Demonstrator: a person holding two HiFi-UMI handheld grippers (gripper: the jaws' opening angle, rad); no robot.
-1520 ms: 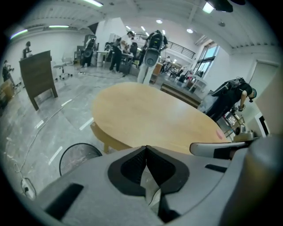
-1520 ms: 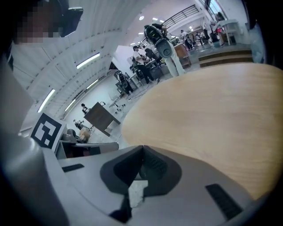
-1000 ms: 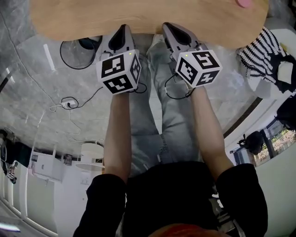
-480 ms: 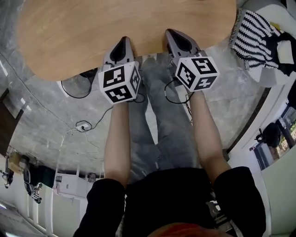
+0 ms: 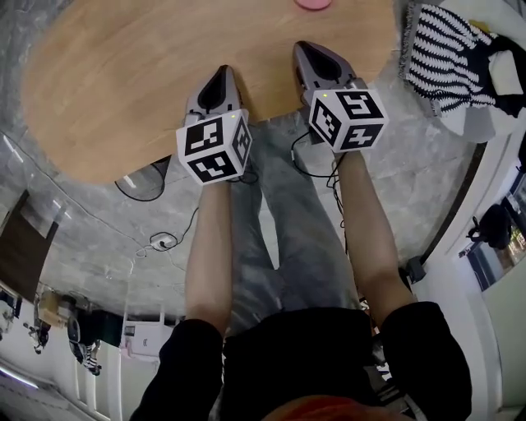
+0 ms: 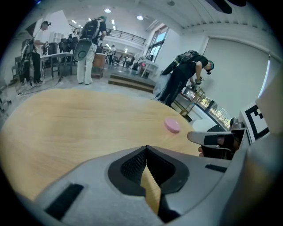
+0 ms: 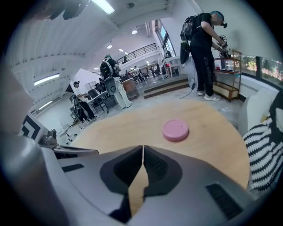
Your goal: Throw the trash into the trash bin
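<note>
Tongs hovering shut and empty over the near edge of the table (image 5: 123, 99).
The left tongs (image 5: 222, 72) and right tongs (image 5: 301, 48) are facing the pink disc (image 5: 313, 3), likely the trash, lying at the far edge; arriving closed risks nudging it off.

Both hand-held grippers (image 5: 222, 74) (image 5: 304, 49) closed, empty

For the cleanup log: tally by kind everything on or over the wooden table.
Pink disc: 1
Grippers: 2, left gripper and right gripper, both shut and empty
Total: 3
</note>
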